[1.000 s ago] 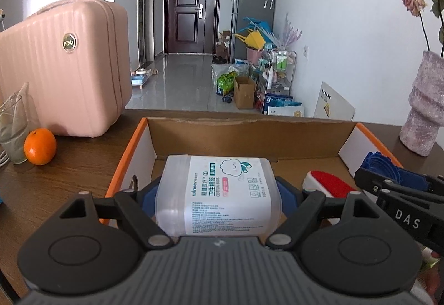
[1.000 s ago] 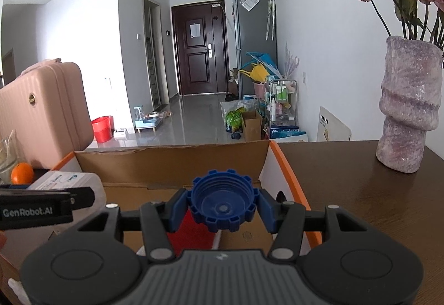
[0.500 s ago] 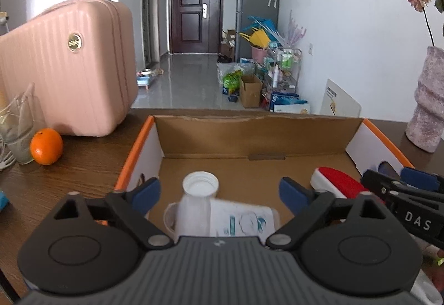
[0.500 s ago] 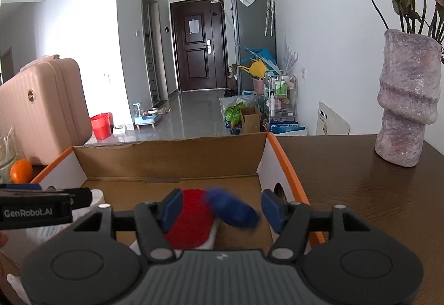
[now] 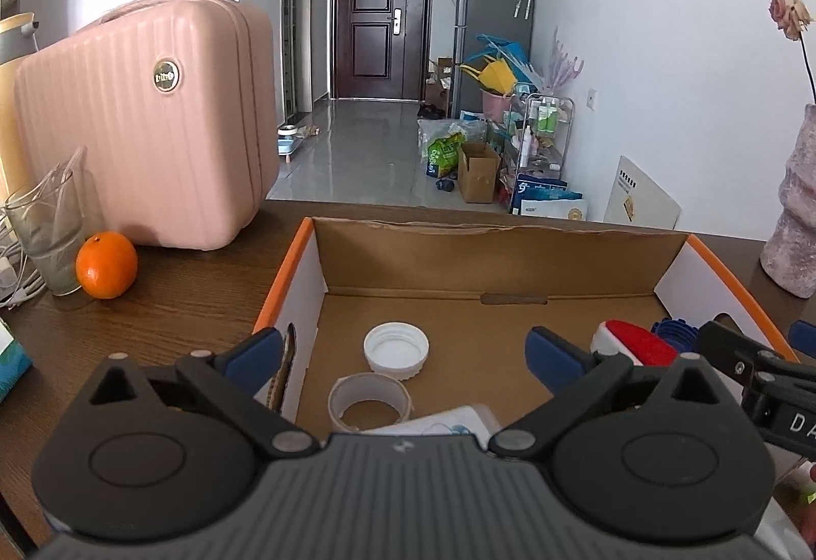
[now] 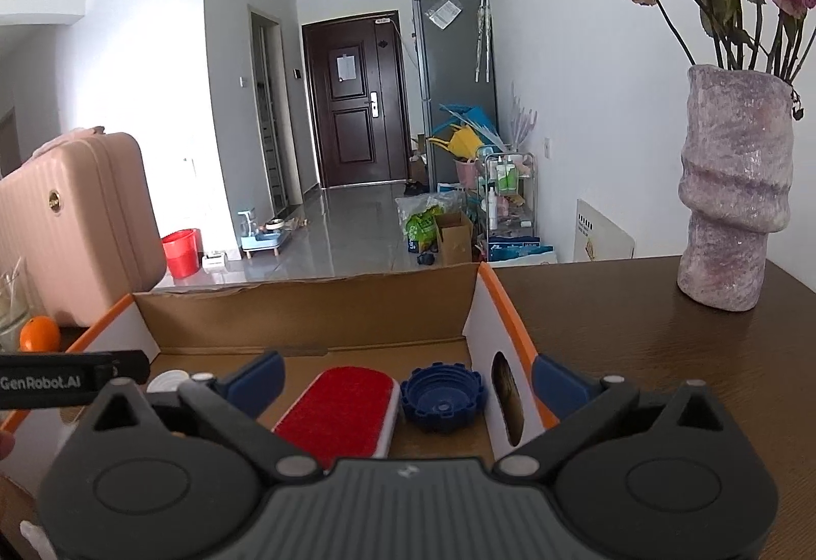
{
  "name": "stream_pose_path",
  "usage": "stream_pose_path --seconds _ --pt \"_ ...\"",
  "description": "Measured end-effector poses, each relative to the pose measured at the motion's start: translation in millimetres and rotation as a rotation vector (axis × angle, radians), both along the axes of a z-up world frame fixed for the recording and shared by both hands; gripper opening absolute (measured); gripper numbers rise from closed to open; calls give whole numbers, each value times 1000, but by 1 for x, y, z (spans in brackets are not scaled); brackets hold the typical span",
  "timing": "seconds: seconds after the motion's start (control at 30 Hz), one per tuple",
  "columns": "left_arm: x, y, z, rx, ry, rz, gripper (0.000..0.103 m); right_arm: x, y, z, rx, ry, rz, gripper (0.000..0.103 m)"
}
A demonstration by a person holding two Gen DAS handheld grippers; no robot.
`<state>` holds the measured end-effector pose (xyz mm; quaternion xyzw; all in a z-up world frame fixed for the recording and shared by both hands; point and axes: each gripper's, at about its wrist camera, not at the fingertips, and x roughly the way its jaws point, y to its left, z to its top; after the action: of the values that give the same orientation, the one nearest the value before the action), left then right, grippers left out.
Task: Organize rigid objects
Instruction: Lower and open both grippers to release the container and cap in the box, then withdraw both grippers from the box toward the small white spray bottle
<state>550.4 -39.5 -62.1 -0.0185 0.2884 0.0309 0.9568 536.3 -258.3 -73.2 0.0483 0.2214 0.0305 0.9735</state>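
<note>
Box (image 5: 561,249) holds 2 caps, tape, brush; suitcase (image 5: 148,126) beside.

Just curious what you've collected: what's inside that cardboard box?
Inside the cardboard box: white cap, tape roll, red brush, blue cap, and a white container mostly hidden behind the left gripper.
</note>
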Motion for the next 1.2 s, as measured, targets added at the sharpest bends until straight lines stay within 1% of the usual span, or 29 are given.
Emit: stream_pose_path --seconds 0.2,0.4,0.57,0.7,1.03,1.2 --pt "-4 2 4 -9 -11 0 103 -5 1 3 2 -10 -5 103" --pt "-19 2 14 6 -60 2 103 -17 5 11 -18 -44 -14 103" --pt "-35 6 19 -14 -75 -1 103 -34 5 19 -17 -73 -11 103" --pt "-50 7 23 -11 -89 -1 103 -49 3 25 -17 -91 -9 103" --pt "-93 10 37 -11 -118 -13 103 -90 9 38 -29 -118 8 103" --pt "-114 13 41 -11 -116 -19 103 -111 11 42 -37 -117 17 103"
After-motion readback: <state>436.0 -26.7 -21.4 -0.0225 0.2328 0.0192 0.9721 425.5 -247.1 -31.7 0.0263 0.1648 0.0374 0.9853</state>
